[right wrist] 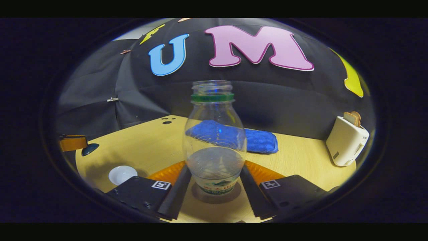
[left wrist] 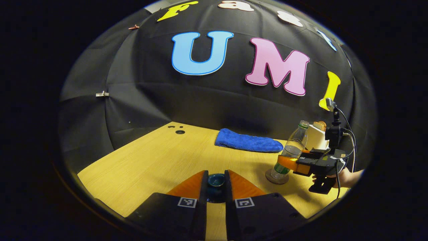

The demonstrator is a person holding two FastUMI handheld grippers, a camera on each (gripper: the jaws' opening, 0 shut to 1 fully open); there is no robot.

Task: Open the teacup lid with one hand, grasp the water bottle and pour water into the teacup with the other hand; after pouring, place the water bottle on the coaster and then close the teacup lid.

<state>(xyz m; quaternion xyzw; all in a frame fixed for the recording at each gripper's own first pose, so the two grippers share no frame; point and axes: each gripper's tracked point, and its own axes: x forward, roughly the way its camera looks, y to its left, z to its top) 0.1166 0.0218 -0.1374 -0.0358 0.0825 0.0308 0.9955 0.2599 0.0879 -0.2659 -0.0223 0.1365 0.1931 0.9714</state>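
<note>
In the right gripper view the water bottle [right wrist: 214,140] is seen dead ahead at 12 o'clock, standing upright between the two fingers of the right gripper [right wrist: 214,187], its long axis vertical and its open mouth pointed straight up. It rests on the coaster [right wrist: 215,197], whose dark disc is glimpsed under the base. The jaws are set wide beside the bottle's lower body; whether both pads actually press on it cannot be told, so release is judged to be under way or just ahead.

In the left gripper view the lid [left wrist: 216,181] is held between the narrowly parted fingers of the left gripper [left wrist: 216,187], knob up. The teacup [right wrist: 122,174] is seen at about 8 o'clock in the right gripper view, uncovered. The left gripper is judged nearer to it, so the closing move is expected from that side.
</note>
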